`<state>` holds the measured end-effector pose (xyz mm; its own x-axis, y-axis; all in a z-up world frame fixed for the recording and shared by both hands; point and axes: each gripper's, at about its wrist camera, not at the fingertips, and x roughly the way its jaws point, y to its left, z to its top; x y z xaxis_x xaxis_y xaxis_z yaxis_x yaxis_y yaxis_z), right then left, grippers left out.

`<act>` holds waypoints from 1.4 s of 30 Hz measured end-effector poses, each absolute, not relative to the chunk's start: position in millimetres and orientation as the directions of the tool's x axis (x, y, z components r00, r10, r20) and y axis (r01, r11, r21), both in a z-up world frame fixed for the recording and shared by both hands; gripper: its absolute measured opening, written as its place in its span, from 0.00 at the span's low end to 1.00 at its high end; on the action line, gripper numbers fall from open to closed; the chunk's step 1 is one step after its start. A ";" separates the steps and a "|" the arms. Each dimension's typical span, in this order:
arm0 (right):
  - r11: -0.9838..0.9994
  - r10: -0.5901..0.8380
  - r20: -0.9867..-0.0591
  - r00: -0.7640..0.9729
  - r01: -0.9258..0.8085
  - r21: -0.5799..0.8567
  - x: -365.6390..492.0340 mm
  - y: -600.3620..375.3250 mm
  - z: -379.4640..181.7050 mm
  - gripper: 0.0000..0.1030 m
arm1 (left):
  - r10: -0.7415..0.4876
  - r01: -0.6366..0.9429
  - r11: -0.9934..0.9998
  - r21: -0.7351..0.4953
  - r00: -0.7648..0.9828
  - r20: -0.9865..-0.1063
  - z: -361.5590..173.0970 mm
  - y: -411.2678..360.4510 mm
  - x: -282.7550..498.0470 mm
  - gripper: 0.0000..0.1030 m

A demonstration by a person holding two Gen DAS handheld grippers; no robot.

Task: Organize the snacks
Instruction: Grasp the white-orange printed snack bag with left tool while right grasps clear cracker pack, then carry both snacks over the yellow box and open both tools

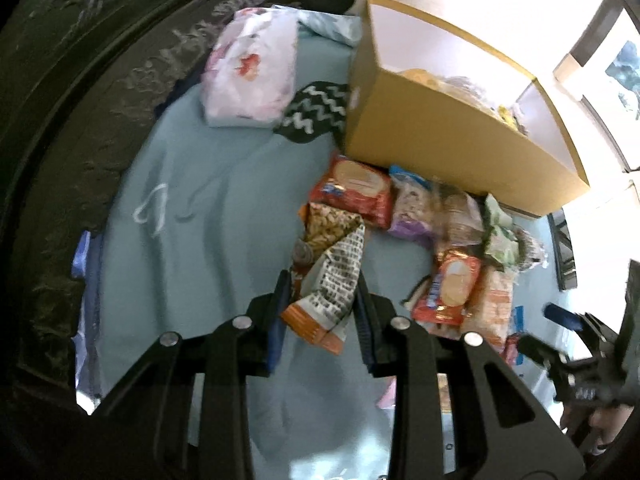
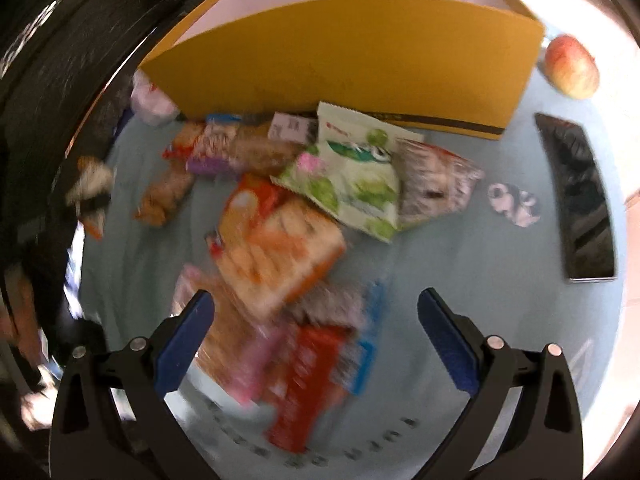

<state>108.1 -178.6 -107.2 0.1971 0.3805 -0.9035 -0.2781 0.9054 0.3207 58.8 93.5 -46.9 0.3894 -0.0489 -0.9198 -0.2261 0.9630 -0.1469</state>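
Left gripper (image 1: pixel 320 300) clamps nut packet (image 1: pixel 326 276) near box (image 1: pixel 432 148)

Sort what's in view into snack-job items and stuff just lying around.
Part of the job:
- nut packet, held in the left gripper
- right gripper, open above the pile
- green-and-white pouch
- orange cracker pack
- red biscuit pack
- cardboard box

Just lying about:
- apple
- phone
- round sticker
- floral bundle

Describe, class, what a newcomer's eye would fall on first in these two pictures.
First, the yellow cardboard box at the back of the pale blue cloth, with a heap of snack packets before it. Next, the left tongs shut on a peanut packet, and the red apple right of the box.
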 end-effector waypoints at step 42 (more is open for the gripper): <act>0.789 0.614 -0.731 0.297 -0.237 0.566 138.8 -238.4 -3.1 0.49 | -0.180 -0.026 0.975 -0.221 0.492 -0.852 11.1 43.9 103.0 0.30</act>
